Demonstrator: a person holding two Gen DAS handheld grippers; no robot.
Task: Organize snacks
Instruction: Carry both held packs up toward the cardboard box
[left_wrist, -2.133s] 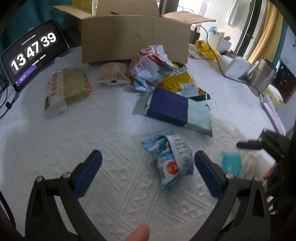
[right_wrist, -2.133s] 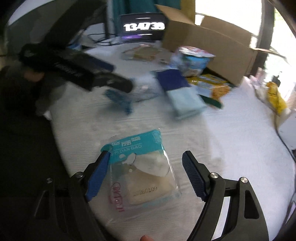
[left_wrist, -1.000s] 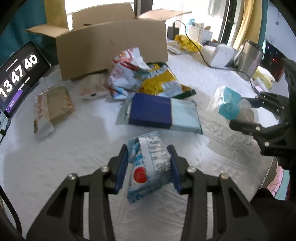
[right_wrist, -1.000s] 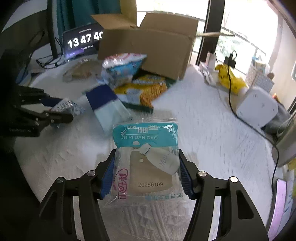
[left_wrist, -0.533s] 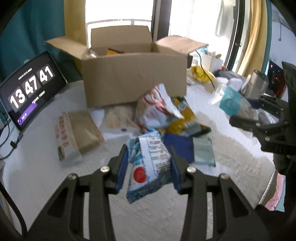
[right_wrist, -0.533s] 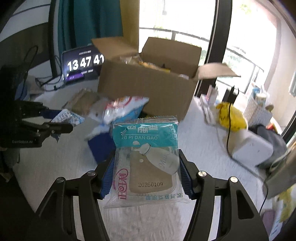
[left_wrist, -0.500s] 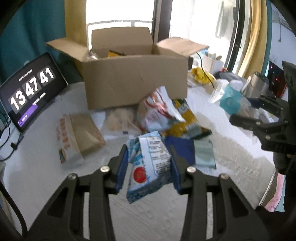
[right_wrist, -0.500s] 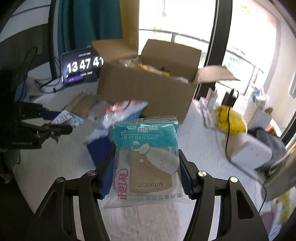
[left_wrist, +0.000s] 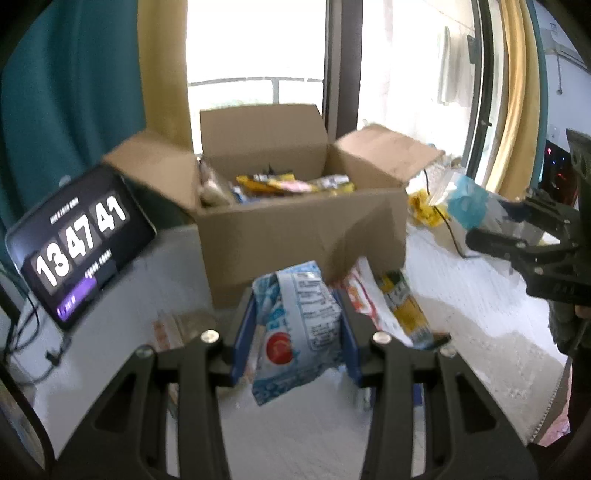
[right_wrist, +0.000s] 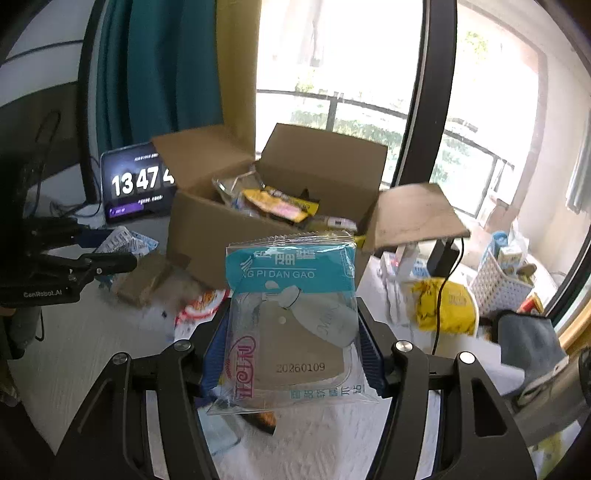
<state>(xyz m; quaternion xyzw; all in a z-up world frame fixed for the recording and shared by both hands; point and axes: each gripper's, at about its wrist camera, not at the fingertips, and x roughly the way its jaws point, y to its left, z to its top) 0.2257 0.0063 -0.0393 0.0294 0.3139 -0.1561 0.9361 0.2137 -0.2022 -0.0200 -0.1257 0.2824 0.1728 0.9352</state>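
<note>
My left gripper (left_wrist: 295, 332) is shut on a blue and white snack packet (left_wrist: 299, 332) and holds it in the air in front of the open cardboard box (left_wrist: 295, 236). My right gripper (right_wrist: 291, 347) is shut on a clear packet with a teal top (right_wrist: 291, 317), also raised before the box (right_wrist: 207, 236). The box holds several yellow and clear snack packs (left_wrist: 291, 182). The right gripper with its teal packet (left_wrist: 469, 203) shows at the right of the left wrist view. The left gripper with its packet (right_wrist: 122, 240) shows at the left of the right wrist view.
More snack bags lie on the white table by the box: a red and white bag (left_wrist: 364, 299), a yellow one (left_wrist: 406, 314), a brown one (right_wrist: 142, 282). A tablet clock (left_wrist: 79, 236) stands at the left. A yellow bag (right_wrist: 443, 306), a cable and a white basket (right_wrist: 498, 280) sit at the right.
Both grippers closed on their packets, lifted them off the table and carried them up toward the box, so its open top now shows.
</note>
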